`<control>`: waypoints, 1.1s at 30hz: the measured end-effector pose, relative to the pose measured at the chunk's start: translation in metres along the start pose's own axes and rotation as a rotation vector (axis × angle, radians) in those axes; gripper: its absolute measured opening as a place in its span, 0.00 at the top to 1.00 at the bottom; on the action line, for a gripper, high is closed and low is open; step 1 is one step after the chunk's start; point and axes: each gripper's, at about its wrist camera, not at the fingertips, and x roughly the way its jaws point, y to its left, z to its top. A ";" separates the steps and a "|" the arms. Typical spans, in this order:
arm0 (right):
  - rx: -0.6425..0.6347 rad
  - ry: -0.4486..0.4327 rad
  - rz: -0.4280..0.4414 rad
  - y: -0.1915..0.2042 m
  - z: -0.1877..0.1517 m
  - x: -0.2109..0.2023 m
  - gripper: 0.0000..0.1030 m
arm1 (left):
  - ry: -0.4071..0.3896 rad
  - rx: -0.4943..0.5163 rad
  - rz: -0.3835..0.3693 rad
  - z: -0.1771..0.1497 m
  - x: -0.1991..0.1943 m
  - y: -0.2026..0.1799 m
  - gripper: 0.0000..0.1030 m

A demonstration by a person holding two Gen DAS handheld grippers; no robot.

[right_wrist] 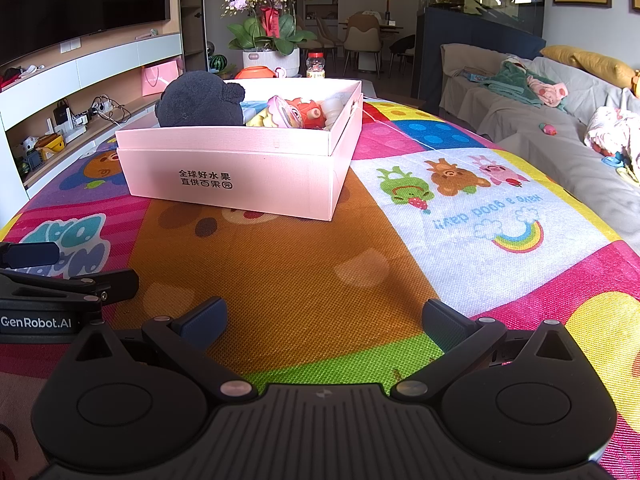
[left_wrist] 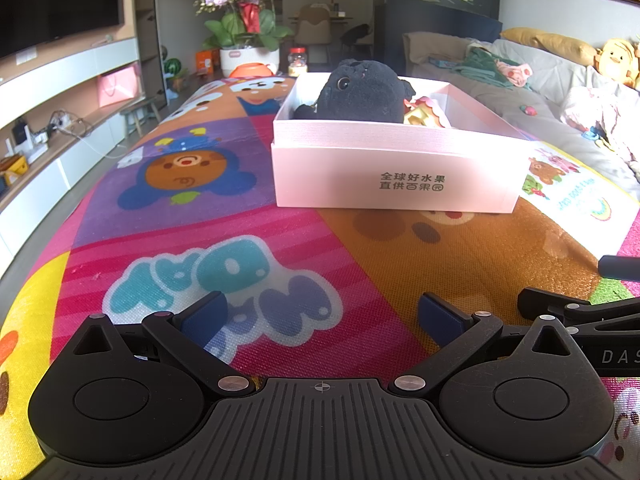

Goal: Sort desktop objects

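Left wrist view: my left gripper [left_wrist: 320,316], fingers spread wide, nothing between them, low over the cartoon mat [left_wrist: 248,216]; ahead, the pink box [left_wrist: 396,178], pale card, black Chinese print on its front wall, nested in its own lid; inside it, a black plush toy [left_wrist: 364,92] with one glossy eye, upright at the left; a red-and-yellow toy [left_wrist: 424,114] beside it.

Right wrist view: my right gripper [right_wrist: 324,320], likewise wide apart and empty; pink box [right_wrist: 240,172] ahead-left on the mat [right_wrist: 460,220]; plush [right_wrist: 200,100] at its left end; colourful small toys [right_wrist: 296,114] crowded at the right.
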 end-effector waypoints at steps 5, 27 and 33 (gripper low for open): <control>0.000 0.000 0.000 0.000 0.000 0.000 0.00 | 0.000 0.000 0.000 0.000 0.000 0.000 0.00; -0.001 0.000 -0.001 0.000 0.000 0.000 0.00 | -0.002 0.013 0.004 0.000 0.000 0.000 0.00; 0.002 0.000 0.001 0.000 0.000 0.000 0.00 | 0.066 0.029 -0.047 0.005 -0.002 0.006 0.00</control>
